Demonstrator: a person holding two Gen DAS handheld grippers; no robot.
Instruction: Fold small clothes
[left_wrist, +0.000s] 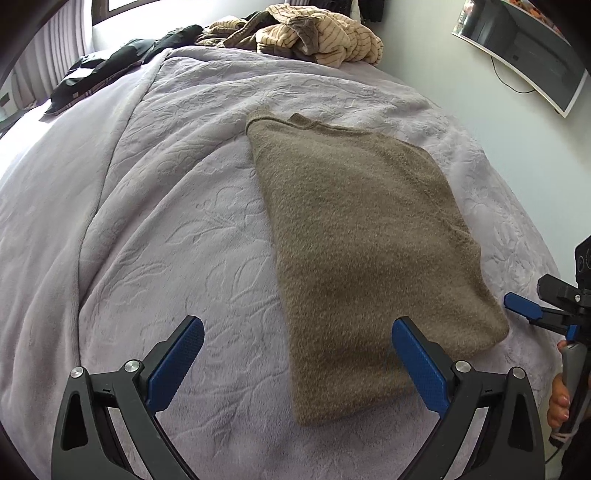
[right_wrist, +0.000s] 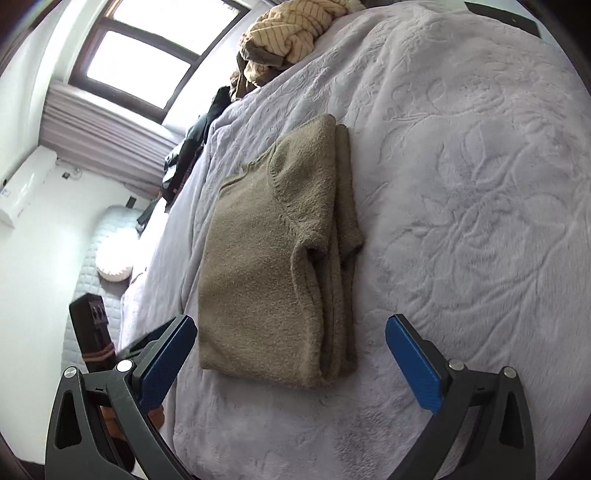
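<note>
A tan fuzzy sweater (left_wrist: 362, 236) lies folded into a long rectangle on the lilac bed blanket (left_wrist: 166, 206). In the right wrist view the same sweater (right_wrist: 266, 258) shows its layered folded edge along its right side, sleeves tucked in. My left gripper (left_wrist: 297, 338) hovers open over the sweater's near end, with nothing between its blue pads. My right gripper (right_wrist: 291, 334) is open too, just short of the sweater's near edge. Its blue tip (left_wrist: 522, 306) shows at the right edge of the left wrist view, beside the sweater's corner.
A heap of beige striped clothes (left_wrist: 314, 33) sits at the far end of the bed, also seen as a striped heap (right_wrist: 291, 33). Dark garments (left_wrist: 110, 66) lie at the far left. A wall picture (left_wrist: 524, 48), a window (right_wrist: 147, 62) and a radiator (right_wrist: 107, 140) border the bed.
</note>
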